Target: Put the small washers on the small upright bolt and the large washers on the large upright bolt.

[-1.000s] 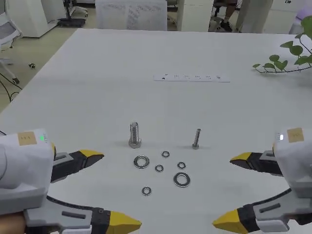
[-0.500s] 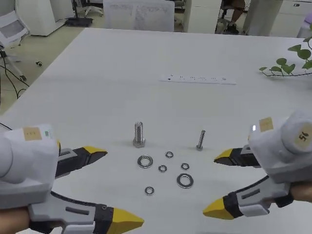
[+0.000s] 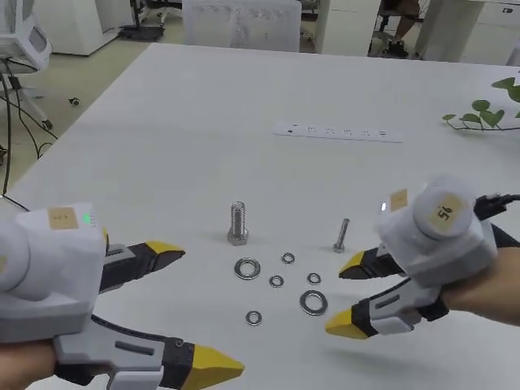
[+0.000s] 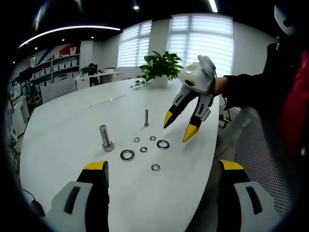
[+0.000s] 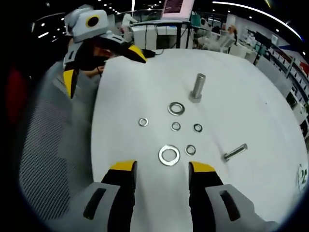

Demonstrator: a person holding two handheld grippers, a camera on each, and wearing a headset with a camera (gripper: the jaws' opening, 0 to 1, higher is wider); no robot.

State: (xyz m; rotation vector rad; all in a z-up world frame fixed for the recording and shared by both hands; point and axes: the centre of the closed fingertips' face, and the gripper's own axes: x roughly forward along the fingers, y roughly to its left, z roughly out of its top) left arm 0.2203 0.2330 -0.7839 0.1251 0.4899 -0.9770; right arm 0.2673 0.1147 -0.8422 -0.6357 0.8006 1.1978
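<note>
Left gripper is held wide open with nothing between the jaws, at the near left. Right gripper is likewise open and empty, its tips just beside one large washer. Counted on the white table:
- a second large washer, near the large bolt
- four small washers, lying loose
- one small bolt

Both bolts stand upright. Farther back, a power strip and a plant are seen. Office furniture is seen beyond the table.
</note>
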